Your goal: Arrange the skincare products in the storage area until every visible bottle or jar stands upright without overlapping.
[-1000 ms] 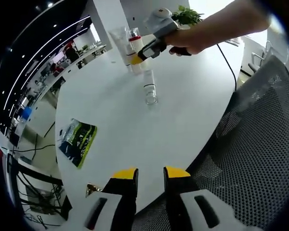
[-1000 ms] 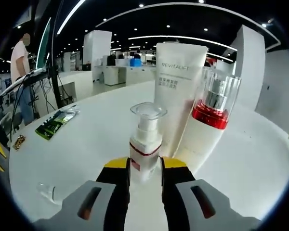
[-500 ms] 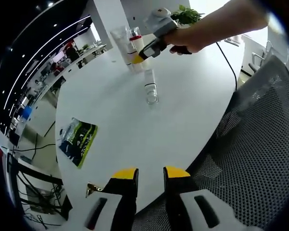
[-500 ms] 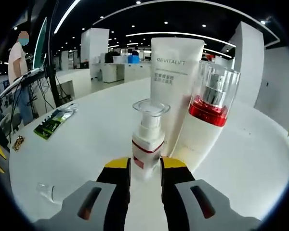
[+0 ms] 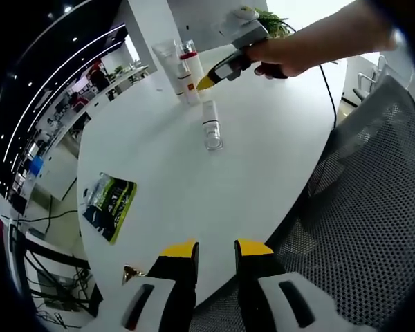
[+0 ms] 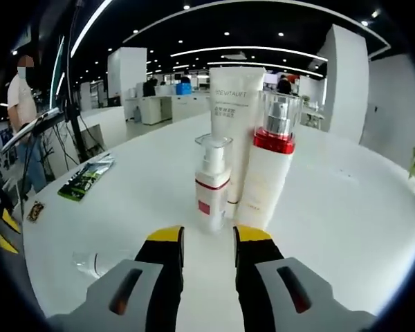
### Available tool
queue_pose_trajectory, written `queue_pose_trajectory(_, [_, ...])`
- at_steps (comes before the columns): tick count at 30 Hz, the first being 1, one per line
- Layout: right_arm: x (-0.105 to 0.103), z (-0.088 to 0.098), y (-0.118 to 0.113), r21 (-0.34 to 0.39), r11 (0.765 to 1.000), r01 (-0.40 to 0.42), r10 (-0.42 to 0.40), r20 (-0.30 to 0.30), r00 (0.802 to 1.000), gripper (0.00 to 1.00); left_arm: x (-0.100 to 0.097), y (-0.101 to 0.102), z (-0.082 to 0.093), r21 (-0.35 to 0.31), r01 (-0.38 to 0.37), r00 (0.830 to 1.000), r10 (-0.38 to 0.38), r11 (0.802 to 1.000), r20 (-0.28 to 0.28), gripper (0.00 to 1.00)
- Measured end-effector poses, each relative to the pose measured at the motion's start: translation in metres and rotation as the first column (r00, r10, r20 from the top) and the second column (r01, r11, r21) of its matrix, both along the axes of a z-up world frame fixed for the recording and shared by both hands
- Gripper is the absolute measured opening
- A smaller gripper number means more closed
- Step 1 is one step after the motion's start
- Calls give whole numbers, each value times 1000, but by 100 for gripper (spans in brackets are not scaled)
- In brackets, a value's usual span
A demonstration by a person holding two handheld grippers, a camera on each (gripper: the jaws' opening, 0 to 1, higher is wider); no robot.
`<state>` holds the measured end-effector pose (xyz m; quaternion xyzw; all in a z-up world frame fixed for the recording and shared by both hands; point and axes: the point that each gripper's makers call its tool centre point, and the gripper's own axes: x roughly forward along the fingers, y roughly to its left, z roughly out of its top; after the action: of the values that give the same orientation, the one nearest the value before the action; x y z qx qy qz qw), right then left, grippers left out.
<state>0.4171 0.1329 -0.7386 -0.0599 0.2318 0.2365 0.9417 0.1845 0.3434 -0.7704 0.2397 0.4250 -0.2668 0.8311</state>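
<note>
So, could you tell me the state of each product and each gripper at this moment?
Small pump bottle: upright, released.
White tube: upright.
Red-collared bottle: upright.
Clear bottle: lying on its side.
Right gripper: open, holding nothing.
Left gripper: open, holding nothing.

The round white table [image 6: 346, 207] carries three upright skincare containers [image 6: 243, 159] at twelve o'clock, a fallen clear bottle [image 5: 209, 124] and a green packet [image 5: 111, 205] at nine.

In the right gripper view, the white tube [image 6: 233, 131] stood partly hidden behind the pump bottle [image 6: 211, 184] and the red-collared bottle [image 6: 264, 170]; its print was cut short. The clear bottle [image 6: 91, 263] lying near the desk [image 6: 346, 228] edge was blurred.
</note>
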Motion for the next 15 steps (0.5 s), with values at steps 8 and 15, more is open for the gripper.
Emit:
queue_pose_trajectory(8, [-2,4,4,25,1000,-14,14,3,1000,20,-3,0,-2,8,6,1000,-6,1000,-13,21])
queue_pose_trajectory(15, [9,8,11,4,998,-62,62,14,998,13,0,2,1,7,-10,1000,10,1000,5,21])
